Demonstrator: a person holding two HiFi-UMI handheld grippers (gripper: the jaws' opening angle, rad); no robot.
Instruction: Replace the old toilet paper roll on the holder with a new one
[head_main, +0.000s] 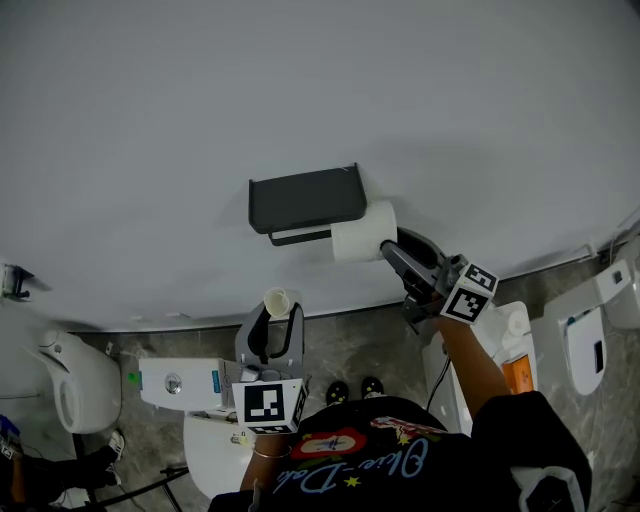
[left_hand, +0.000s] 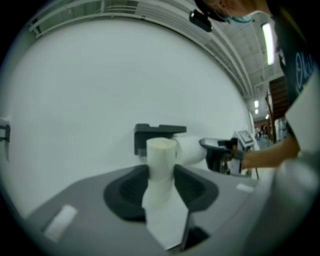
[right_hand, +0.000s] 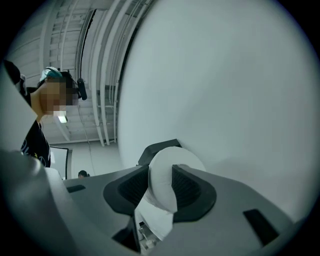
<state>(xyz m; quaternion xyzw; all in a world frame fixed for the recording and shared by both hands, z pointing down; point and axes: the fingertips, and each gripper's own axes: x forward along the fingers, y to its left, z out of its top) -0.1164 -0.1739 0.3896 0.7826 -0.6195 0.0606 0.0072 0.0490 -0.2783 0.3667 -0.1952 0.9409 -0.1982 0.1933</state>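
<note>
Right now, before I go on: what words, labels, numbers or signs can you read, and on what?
Shirt: blue cursive, perhaps "Olive"; the rest too blurred.
Tank: small blue label, too small to read.
Left cube and right cube: black-and-white squares only, no letters.
Nothing else bears text.

A plain white wall (head_main: 300, 90) fills most of the head view and meets a grey mottled floor (head_main: 350, 345). White toilets stand along its base, one at left (head_main: 75, 385) and one at right (head_main: 585, 345), with a cistern (head_main: 155, 385) between them. Pale pipes (right_hand: 107, 75) run overhead, and a bright strip light (left_hand: 268, 42) glows on the ceiling.
</note>
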